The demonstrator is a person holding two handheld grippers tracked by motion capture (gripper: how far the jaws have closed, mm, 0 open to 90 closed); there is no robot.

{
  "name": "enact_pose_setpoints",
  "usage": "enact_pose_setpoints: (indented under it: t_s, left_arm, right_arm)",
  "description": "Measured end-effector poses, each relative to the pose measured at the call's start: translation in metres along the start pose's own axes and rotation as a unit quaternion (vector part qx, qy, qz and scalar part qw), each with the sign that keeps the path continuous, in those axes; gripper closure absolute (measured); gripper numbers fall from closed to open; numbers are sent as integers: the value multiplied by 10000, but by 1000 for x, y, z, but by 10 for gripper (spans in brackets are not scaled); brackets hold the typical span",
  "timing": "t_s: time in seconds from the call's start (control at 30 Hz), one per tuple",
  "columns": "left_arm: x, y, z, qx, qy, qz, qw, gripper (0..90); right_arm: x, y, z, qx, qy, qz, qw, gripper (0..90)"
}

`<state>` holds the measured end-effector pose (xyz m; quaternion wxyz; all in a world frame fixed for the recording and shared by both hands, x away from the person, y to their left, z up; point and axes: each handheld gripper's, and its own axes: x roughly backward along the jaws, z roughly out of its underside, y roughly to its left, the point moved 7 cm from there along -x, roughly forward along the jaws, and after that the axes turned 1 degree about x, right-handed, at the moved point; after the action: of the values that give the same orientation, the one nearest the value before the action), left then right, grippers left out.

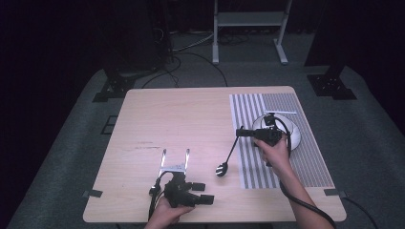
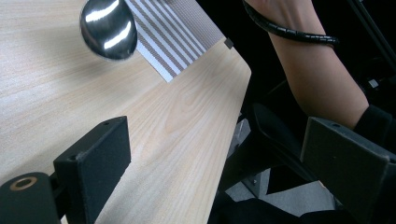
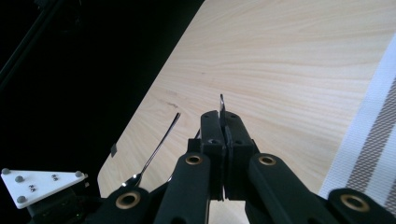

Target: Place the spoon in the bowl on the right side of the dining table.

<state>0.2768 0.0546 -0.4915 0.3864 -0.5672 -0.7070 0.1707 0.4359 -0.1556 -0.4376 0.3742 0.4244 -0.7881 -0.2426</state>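
Pale wood is spreading under both my hands as the desk (image 1: pixel 191 119). My right tool (image 1: pixel 240 132), right of centre in the high view, is pinching its jaws closed on the handle end of a ladle (image 1: pixel 228 155), whose shiny bowl is hanging at centre frame, just left of the striped mat (image 1: pixel 305 157). My left tool (image 1: pixel 206 192), at lower centre, is resting with jaws standing apart on nothing. Two spoons (image 1: pixel 175 160) are lying just above it. Behind my right hand a white bowl (image 1: pixel 293 133) is sitting on the mat.
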Motion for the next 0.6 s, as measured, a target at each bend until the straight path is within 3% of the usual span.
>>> enact_pose_setpoints:
  t_s: [0.6]
  left_arm:
    - [1,3,0,6,-1,-40,10000,70]
  right_arm:
    - [35,-16,-24,-157,-343,285,9989,886]
